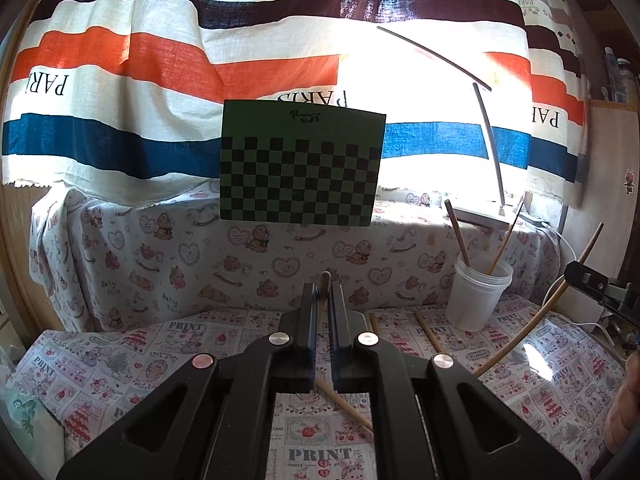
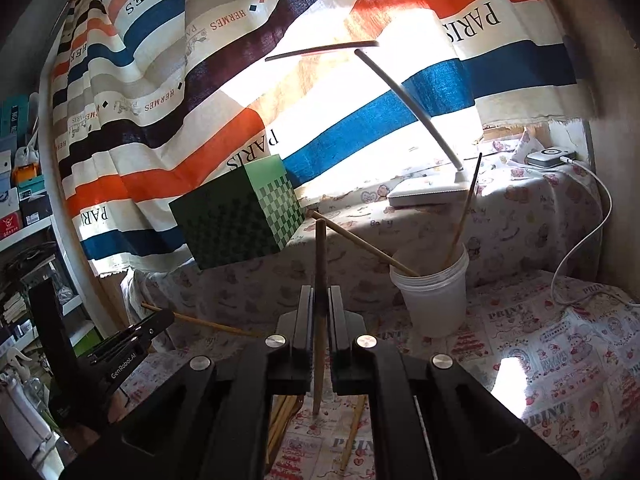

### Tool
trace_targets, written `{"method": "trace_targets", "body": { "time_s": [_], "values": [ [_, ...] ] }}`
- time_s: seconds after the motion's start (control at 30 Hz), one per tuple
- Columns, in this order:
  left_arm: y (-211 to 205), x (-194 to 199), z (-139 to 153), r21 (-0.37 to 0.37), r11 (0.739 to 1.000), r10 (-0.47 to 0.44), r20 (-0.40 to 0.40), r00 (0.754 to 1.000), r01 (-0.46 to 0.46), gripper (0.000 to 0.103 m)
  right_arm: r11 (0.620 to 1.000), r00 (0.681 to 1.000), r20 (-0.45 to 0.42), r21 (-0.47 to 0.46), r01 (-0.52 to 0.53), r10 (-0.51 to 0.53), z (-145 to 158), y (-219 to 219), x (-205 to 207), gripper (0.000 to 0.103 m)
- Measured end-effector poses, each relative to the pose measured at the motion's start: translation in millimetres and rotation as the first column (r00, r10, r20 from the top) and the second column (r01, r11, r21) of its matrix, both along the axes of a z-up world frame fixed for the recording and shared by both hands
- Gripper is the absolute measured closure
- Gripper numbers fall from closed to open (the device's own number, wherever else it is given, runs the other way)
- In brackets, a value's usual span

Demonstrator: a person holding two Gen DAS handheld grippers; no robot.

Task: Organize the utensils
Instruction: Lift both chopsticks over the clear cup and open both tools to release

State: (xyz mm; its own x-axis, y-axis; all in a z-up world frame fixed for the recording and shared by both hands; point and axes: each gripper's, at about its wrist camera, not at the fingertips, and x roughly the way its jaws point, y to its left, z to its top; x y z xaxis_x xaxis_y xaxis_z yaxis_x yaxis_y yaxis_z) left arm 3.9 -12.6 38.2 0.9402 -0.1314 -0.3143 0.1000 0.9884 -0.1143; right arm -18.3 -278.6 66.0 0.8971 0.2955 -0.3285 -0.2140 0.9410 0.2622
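- Two grippers were each clamped on one wooden chopstick above the printed tablecloth (image 1: 120,360).
- The left gripper (image 1: 323,296) had its jaws nearly together, pinching a light chopstick (image 1: 344,404) that slanted down to the right beneath them, its tip poking up between the fingers.
- The right gripper (image 2: 321,300) had its jaws drawn in on a darker chopstick (image 2: 319,252) standing nearly upright.
- A white plastic cup (image 1: 478,296) stood on the cloth to the right, with several chopsticks leaning inside.
- More loose chopsticks (image 2: 280,420) lay on the cloth under the right gripper.
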Motion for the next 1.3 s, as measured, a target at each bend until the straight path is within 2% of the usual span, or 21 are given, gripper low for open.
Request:
{"method": "trace_targets", "body": {
  "time_s": [0.1,0.23,0.3,0.37,0.43,0.57,0.7,0.9,1.0,1.1,1.3],
  "values": [
    [2.0,0.6,-1.0,-0.003,1.0,0.02,0.005,1.0,-0.02,0.099,0.999,1.0,-0.019,-0.031,-0.008,0.007,-5.4,7.5,3.8,0.096],
    [2.2,-14.4,9.9,-0.008,1.0,0.018,0.097,0.995,-0.017,0.099,0.999,1.0,-0.003,-0.044,0.002,-0.002,-6.9,9.1,1.7,0.096],
    [1.1,-17.6,16.1,-0.034,0.999,0.003,0.095,0.995,0.001,0.099,0.999,1.0,0.008,-0.035,0.01,-0.01,-5.9,7.3,0.4,0.096],
    [-4.8,-18.2,27.0,-0.06,0.998,-0.017,0.091,0.996,0.022,0.099,0.998,0.999,0.013,-0.047,0.032,-0.031,-5.1,5.0,1.7,0.096],
    [-16.8,-18.8,42.2,-0.044,0.998,-0.033,0.123,0.992,0.039,0.099,0.999,1.0,-0.002,-0.029,0.031,-0.031,-4.1,-0.2,6.0,0.096],
    [-40.3,-9.7,69.5,-0.021,0.996,-0.083,0.124,0.989,0.086,0.099,0.999,0.999,-0.015,0.013,0.039,-0.039,1.2,-13.8,10.8,0.096],
    [-64.6,-5.2,88.2,0.005,0.991,-0.133,0.143,0.981,0.134,0.099,0.997,0.997,0.036,-0.037,0.065,-0.063,22.7,-19.0,5.6,0.096],
    [-102.1,9.1,109.7,-0.03,0.974,-0.221,0.112,0.969,0.226,0.099,0.992,0.991,0.102,-0.083,0.1,-0.091,66.0,-37.0,3.9,0.096],
    [-119.1,12.6,122.0,-0.007,0.967,-0.252,0.135,0.958,0.255,0.099,0.984,0.987,0.09,-0.111,0.141,-0.132,78.2,-50.5,18.1,0.096],
    [-128.9,25.3,135.6,-0.023,0.958,-0.279,0.134,0.951,0.284,0.099,0.982,0.987,0.062,-0.109,0.155,-0.149,85.8,-62.8,37.0,0.096],
    [-148.3,52.3,168.0,-0.044,0.942,-0.32,0.177,0.931,0.332,0.099,0.971,0.975,0.112,-0.124,0.205,-0.192,108.9,-71.4,63.0,0.096]
  ]
}}
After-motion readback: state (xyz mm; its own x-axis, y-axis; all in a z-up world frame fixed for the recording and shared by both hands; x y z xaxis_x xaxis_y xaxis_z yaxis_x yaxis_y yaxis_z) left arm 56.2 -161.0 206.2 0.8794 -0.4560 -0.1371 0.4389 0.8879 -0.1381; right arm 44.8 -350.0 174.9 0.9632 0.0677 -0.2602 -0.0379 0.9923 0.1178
